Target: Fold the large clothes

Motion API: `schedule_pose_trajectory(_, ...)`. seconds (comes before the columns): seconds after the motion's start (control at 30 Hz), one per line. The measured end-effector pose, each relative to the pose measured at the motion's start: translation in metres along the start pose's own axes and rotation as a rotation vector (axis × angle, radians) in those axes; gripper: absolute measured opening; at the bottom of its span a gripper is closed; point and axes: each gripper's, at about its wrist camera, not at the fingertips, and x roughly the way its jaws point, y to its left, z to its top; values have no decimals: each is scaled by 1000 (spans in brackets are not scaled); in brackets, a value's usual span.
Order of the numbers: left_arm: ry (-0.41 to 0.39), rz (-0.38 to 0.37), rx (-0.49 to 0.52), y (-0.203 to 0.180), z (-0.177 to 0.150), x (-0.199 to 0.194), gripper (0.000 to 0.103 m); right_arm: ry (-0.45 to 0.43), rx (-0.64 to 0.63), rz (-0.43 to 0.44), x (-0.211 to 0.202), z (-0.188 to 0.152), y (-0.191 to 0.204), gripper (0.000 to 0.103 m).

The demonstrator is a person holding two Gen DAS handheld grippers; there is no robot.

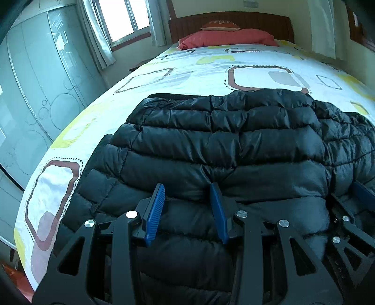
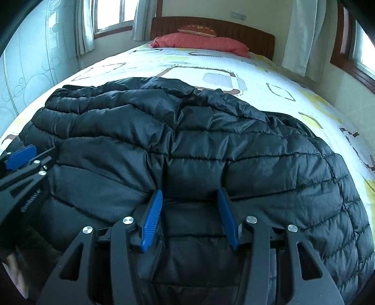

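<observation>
Lower centre of both frames: my left gripper (image 1: 187, 190) and right gripper (image 2: 189, 196) sit side by side, jaws apart, nothing pinched yet.
Jacket: black quilted puffer jacket (image 1: 222, 145) spread across the near half of the bed, a bulge of fabric between each pair of blue pads (image 2: 152, 220).
Next, my judgement: close both on the same near edge, bite deep since the shell looks slippery, lift evenly.
Surface: patterned bedsheet (image 1: 199, 70), soft.
Room: red pillow (image 2: 199, 43) at upper centre, window (image 1: 124, 18) upper left.
</observation>
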Motion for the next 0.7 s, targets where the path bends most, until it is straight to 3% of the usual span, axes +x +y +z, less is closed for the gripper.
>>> schedule_pose_trajectory(0.27, -13, 2, -21, 30, -2, -19, 48, -13, -16, -22, -2, -3, 3, 50)
schedule_pose_trajectory(0.4, 8, 15, -103, 71, -3, -23, 49, -14, -16, -22, -1, -3, 3, 50)
schedule_pose_trajectory(0.5, 41, 12, -201, 110, -6, -20, 58, -14, -16, -23, -2, -4, 4, 50)
schedule_pose_trajectory(0.57, 77, -22, -258, 131, -8, -13, 67, -14, -16, -23, -2, -4, 4, 50)
schedule_pose_trajectory(0.63, 121, -102, -348, 155, -14, -4, 76, -14, -16, -23, -2, -3, 3, 50)
schedule_pose_trajectory(0.7, 163, -215, -454, 176, -20, 8, 78, -15, -17, -23, -2, -3, 2, 50)
